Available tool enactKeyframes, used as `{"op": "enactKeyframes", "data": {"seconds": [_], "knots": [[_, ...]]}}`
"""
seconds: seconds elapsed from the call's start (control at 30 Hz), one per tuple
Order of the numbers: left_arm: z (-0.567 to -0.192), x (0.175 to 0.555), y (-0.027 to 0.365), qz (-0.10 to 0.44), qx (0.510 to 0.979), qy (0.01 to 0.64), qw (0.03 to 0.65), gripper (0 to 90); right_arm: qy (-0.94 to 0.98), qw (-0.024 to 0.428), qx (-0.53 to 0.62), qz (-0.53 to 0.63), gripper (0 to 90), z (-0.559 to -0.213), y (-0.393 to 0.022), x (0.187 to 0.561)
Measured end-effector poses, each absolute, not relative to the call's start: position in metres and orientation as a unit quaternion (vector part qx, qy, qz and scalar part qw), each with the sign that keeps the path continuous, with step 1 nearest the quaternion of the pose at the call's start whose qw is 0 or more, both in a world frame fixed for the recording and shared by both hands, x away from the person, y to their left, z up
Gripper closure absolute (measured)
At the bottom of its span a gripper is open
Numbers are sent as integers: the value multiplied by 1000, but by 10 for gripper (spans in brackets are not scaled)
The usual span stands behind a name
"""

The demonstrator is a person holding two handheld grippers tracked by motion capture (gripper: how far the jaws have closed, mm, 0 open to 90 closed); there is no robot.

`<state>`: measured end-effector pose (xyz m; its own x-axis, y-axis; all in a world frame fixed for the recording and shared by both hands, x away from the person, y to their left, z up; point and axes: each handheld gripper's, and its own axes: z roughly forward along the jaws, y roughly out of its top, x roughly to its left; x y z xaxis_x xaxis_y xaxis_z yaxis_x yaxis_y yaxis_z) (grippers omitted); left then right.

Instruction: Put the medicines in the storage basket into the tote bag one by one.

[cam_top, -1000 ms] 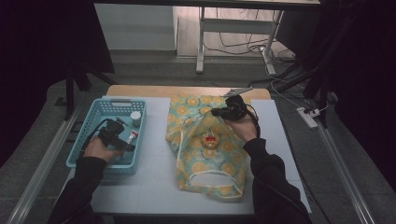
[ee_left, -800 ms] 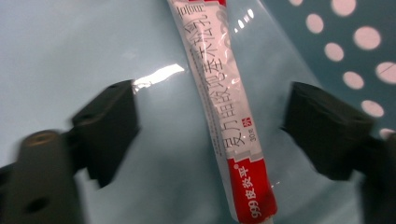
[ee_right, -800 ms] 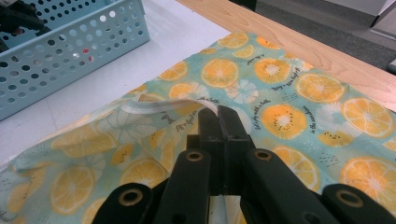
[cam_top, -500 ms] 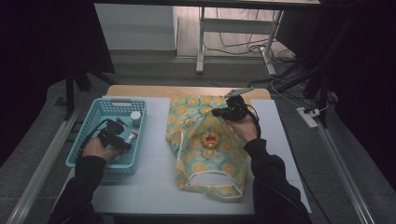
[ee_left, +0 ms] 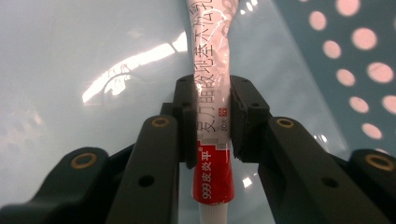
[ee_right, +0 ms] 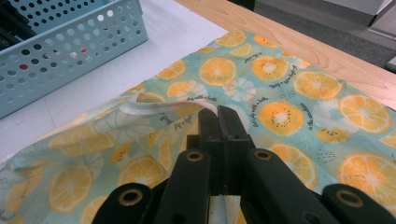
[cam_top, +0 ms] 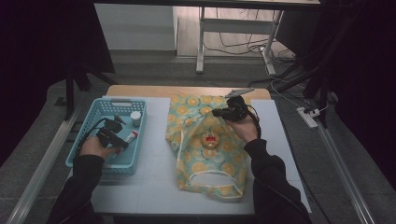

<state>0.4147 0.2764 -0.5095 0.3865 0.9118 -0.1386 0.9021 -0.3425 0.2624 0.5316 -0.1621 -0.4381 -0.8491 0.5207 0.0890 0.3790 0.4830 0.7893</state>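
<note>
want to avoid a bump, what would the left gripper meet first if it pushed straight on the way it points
Probably the basket floor. The left gripper, its jaws just closed on the tube, points down along the tube at the pale floor right behind it. The perforated basket wall stands off to the side. Depth is hard to judge.

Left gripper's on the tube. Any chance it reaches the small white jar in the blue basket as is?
Probably not yet: the left gripper has just closed on the red-and-white tube. The white jar stands close by in the blue perforated plastic basket, nothing between.
</note>
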Motion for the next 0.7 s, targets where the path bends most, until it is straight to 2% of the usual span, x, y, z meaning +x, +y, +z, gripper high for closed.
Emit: {"op": "enactKeyframes", "data": {"seconds": [0.2, 0.7], "knots": [[-499, 412, 279, 42, 819, 546, 171, 743, 856, 83, 262, 438, 900, -436, -163, 532], [-463, 400, 278, 65, 817, 527, 225, 743, 854, 85, 264, 440, 900, -433, -162, 531]]}}
